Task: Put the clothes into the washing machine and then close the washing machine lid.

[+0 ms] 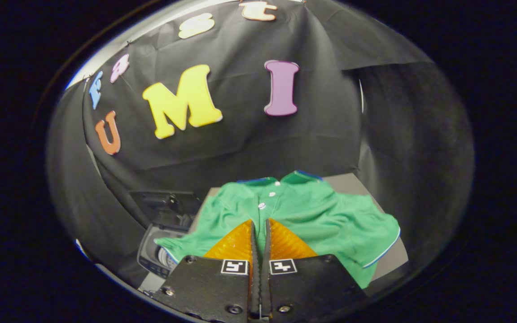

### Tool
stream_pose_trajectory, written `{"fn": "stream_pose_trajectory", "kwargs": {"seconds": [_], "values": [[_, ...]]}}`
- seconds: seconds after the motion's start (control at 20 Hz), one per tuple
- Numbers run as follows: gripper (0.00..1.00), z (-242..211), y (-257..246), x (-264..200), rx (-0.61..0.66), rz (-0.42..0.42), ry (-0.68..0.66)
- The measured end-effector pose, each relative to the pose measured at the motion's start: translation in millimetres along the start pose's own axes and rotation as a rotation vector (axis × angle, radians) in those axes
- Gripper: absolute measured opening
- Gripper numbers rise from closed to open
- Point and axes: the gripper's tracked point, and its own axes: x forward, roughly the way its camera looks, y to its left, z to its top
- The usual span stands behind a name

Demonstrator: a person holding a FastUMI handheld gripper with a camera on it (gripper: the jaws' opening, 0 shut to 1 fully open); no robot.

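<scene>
The gripper [259,224] points forward over a green shirt [312,215], its two fingers [236,244] drawn together so that only a thin slit stands between them. A sliver of green cloth shows in that slit, but whether the fingers pinch a fold of the shirt or are merely clenched above it cannot be told.

Just ahead of the fingertips and spreading to both sides of them lies the shirt, laid front up on a grey table [391,264]. Its button placket runs straight away from the jaws, with white buttons [261,205] in a row just beyond the tips. One short sleeve reaches out left of the fingers, the other lies right of them, edged with a thin blue and white trim. Farther on, the collar lies open, with a blue lining showing at its edge.

Left of the fingers and lower than the table stands the washing machine [155,255]; the left sleeve hangs over its rim. Its lid [166,206] stands raised behind the opening.

Beyond everything hangs the black cloth wall [240,143] of the booth.
</scene>
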Motion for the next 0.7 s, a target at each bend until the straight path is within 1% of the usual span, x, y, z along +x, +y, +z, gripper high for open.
{"fn": "stream_pose_trajectory", "kwargs": {"seconds": [0.25,0.4,0.7], "values": [[0.05,32.8,65.7,-21.3,-0.004,0.14,-0.04],[0.05,34.7,111.5,-19.6,0.03,0.249,-0.026],[0.05,21.0,211.6,-8.4,-0.011,0.424,0.036]]}}
